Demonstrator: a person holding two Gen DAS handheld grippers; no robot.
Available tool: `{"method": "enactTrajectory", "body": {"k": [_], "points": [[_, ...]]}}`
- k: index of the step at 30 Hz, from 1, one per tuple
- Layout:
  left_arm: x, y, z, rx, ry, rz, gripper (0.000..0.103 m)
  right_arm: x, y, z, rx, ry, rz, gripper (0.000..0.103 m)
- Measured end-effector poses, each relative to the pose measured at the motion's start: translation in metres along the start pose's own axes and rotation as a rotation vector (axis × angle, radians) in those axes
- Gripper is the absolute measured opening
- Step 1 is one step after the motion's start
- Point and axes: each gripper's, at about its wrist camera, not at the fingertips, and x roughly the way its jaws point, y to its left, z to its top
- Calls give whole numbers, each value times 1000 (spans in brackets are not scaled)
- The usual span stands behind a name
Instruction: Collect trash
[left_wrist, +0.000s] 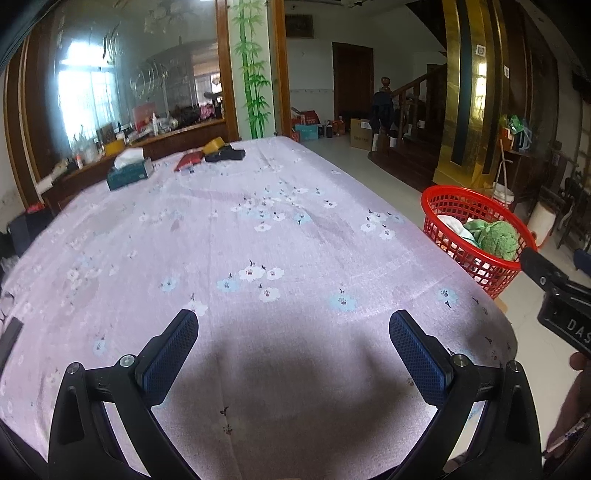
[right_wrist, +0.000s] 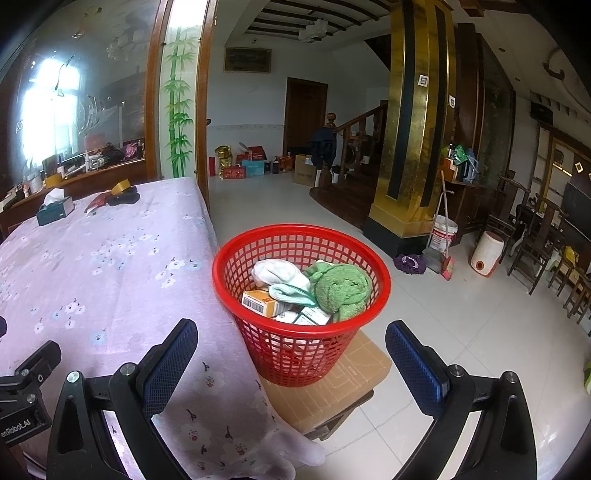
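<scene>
A red mesh basket (right_wrist: 295, 347) stands on a cardboard box (right_wrist: 354, 373) beside the table's right edge. It holds a green cloth (right_wrist: 341, 286), white cloths (right_wrist: 275, 275) and small cartons (right_wrist: 258, 301). The basket also shows in the left wrist view (left_wrist: 436, 199). My right gripper (right_wrist: 291, 332) is open and empty, just in front of the basket, straddling the table edge. My left gripper (left_wrist: 293, 323) is open and empty, low over the floral tablecloth (left_wrist: 258, 240).
At the table's far end lie a tissue box (left_wrist: 129, 171), a red packet (left_wrist: 190, 159), a yellow tape roll (left_wrist: 215, 144) and dark items (left_wrist: 225, 154). A bucket (right_wrist: 443, 232), broom and chairs (right_wrist: 535, 240) stand on the tiled floor at right.
</scene>
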Motion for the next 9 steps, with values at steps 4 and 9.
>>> {"method": "enactTrajectory", "body": {"k": [4, 9], "points": [[-3, 27, 3, -87, 18, -16, 103, 2, 9, 6, -16, -1, 16, 103], [-19, 70, 5, -159, -19, 81, 103, 4, 37, 20, -62, 2, 83, 103]]}}
